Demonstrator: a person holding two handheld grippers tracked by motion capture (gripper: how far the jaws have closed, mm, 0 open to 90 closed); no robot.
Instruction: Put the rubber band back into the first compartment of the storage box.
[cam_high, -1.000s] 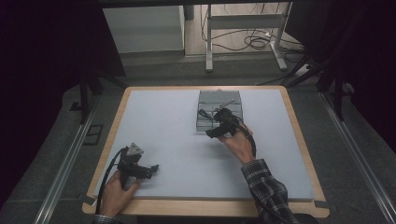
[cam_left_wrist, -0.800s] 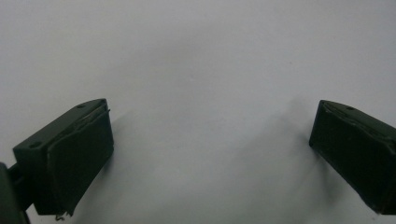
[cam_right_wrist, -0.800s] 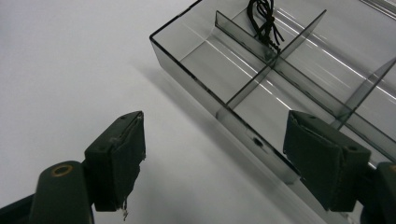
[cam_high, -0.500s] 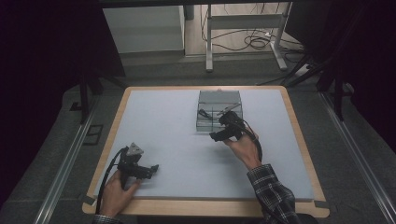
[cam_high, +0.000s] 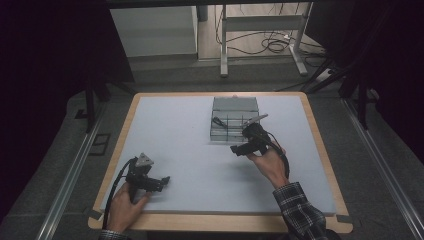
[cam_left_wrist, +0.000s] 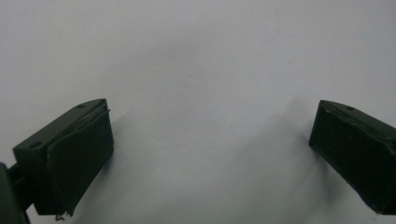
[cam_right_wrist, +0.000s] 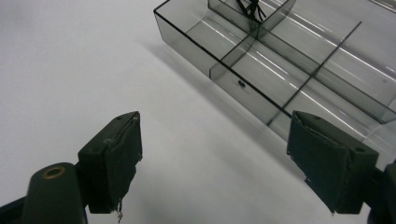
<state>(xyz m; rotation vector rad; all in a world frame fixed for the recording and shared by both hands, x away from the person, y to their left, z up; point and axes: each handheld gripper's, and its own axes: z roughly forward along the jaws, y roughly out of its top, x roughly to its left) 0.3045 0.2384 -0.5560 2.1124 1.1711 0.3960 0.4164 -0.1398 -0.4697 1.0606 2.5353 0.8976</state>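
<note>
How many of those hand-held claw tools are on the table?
2. The left claw is near the table's front left corner; the right claw is right of centre, just in front of the clear divided box.

Setting: appeared a lab or test bay.
Evidence: dark curtains flanked the wood-edged table (cam_high: 320, 150); loose cables (cam_high: 272, 45) lay on the floor beyond it.
</note>
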